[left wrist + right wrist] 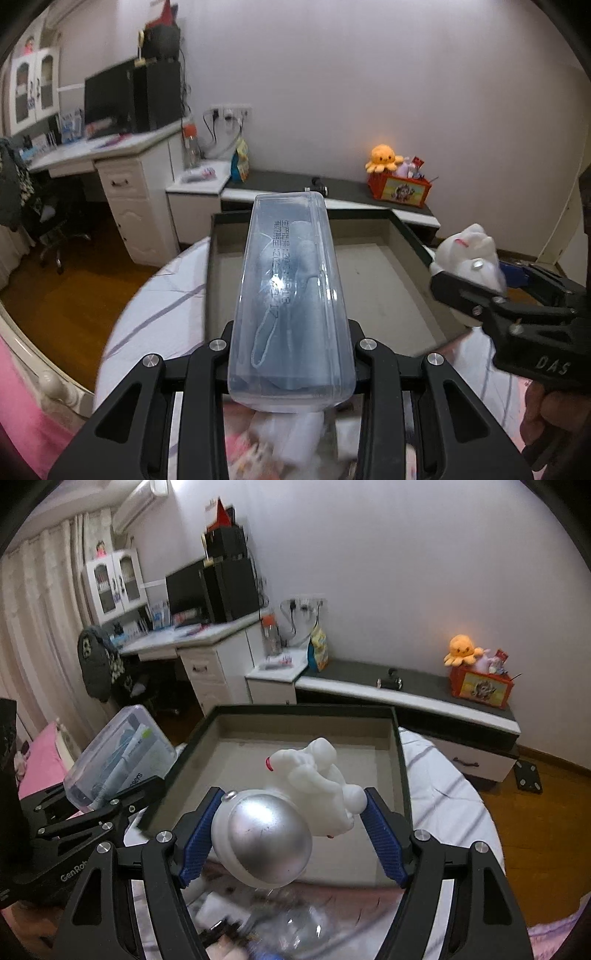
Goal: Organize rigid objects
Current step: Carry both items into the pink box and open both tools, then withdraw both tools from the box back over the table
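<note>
Now we carry both loads toward the tray [400, 760]: the left claw [291, 347] is clamped on the clear case [290, 295], the right claw [291, 834] grips the astronaut figure [284, 812]. We should lower each well inside the rim, apart, before letting go.

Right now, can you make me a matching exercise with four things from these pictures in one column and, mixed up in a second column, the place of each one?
Things:
1. clear plastic case
2. white astronaut figure
3. orange octopus plush
4. shallow dark-rimmed box

Places:
A. on the red box by the wall
B. on the striped cloth, with nothing inside
C. held in the left hand-held gripper
D. held in the right hand-held gripper

Pairs: 1-C, 2-D, 3-A, 4-B
</note>
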The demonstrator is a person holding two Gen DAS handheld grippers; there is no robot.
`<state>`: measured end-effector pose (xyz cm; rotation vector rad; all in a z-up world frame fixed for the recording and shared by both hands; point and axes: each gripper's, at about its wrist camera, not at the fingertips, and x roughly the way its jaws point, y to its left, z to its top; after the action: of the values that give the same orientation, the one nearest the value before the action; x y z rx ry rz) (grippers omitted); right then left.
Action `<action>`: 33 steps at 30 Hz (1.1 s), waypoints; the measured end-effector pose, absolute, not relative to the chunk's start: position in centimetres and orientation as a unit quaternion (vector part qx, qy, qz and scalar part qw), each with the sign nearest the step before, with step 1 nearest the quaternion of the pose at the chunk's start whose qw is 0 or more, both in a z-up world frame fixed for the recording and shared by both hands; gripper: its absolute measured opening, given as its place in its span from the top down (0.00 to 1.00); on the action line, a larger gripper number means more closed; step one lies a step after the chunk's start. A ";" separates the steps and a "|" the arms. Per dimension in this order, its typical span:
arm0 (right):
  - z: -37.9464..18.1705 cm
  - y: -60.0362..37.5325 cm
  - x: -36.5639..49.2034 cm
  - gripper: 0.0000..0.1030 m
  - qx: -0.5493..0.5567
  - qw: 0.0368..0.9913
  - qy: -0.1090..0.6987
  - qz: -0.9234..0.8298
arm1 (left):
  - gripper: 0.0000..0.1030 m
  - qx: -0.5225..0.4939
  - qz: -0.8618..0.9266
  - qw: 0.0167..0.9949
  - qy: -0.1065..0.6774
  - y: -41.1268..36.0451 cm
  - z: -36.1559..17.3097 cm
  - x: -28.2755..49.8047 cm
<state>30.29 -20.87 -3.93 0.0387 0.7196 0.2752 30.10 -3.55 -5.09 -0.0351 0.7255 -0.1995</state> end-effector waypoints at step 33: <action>-4.6 -22.7 30.4 0.00 0.062 0.922 0.368 0.104 | 0.00 -0.008 -0.039 0.945 0.326 -0.2 -3.3 27.1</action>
<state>30.37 -22.74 -4.61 0.1267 0.7553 0.2141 27.05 -0.21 -3.32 -0.0153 0.6640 -0.0793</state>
